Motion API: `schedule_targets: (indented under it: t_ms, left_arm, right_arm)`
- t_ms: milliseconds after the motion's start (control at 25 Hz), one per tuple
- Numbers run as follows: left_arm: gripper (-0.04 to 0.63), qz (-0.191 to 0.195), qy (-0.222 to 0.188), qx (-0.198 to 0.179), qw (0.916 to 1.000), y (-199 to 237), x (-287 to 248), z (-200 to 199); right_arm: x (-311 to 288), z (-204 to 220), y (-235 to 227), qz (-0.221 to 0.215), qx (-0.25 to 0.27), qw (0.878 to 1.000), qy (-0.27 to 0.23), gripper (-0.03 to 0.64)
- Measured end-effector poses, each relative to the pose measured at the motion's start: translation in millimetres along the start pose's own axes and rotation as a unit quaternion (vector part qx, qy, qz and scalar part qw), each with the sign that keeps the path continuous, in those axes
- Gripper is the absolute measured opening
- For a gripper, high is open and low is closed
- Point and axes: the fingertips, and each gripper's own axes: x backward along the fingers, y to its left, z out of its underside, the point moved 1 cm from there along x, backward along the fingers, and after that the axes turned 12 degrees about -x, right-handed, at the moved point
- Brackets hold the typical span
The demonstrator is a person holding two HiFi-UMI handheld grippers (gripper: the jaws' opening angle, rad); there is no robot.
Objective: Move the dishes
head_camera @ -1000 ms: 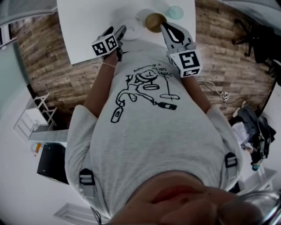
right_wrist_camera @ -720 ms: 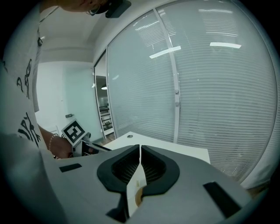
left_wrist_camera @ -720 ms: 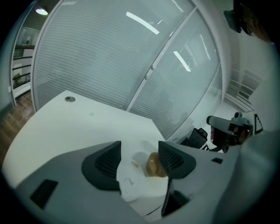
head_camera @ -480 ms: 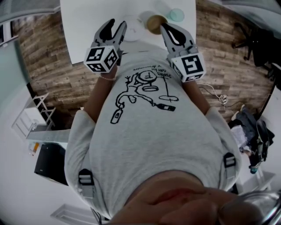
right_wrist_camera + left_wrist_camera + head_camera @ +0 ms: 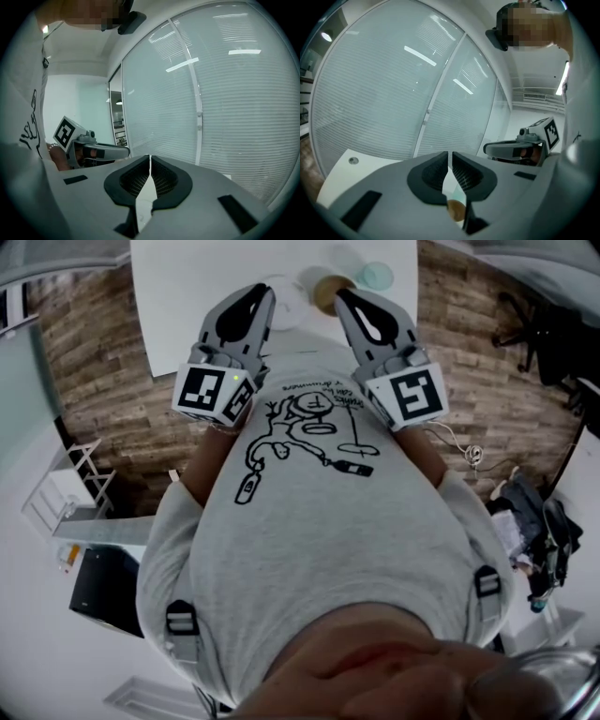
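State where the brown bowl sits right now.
In the head view the brown bowl sits on the white table at top centre, between a white plate on its left and a pale green dish on its right.

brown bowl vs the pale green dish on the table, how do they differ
Colour: the brown bowl is tan-brown, the pale green dish a milky green. Place: the brown bowl sits nearer the person; the pale green dish lies farther back and to its right in the head view. Size: the brown bowl looks somewhat wider. Both are round and rest on the white table.
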Motion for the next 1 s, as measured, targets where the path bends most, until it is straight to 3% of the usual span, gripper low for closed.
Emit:
schedule_targets:
  t_ms: [120,240,560,1000]
  left_arm:
    - [0.015,0.005,-0.015,-0.046,0.9988,-11.7,5.1,-15.8]
    - [0.004,0.011,-0.025,-0.066,0.9974,-21.4,8.7,-27.6]
    - [0.003,0.036,-0.034,-0.075,0.9959,-34.8,15.5,-52.1]
    - [0.005,0.041,-0.022,-0.073,0.9962,-31.1,14.5,-50.6]
  right_arm:
    - [-0.1,-11.7,14.1,-0.014,0.002,1.0,-0.012,0.04]
    - [-1.8,-20.9,24.4,-0.026,0.008,0.999,-0.02,0.04]
    - [-6.9,-28.3,43.9,-0.042,0.024,0.999,-0.019,0.037]
    - [-12.6,-30.4,42.5,-0.038,0.026,0.999,-0.015,0.037]
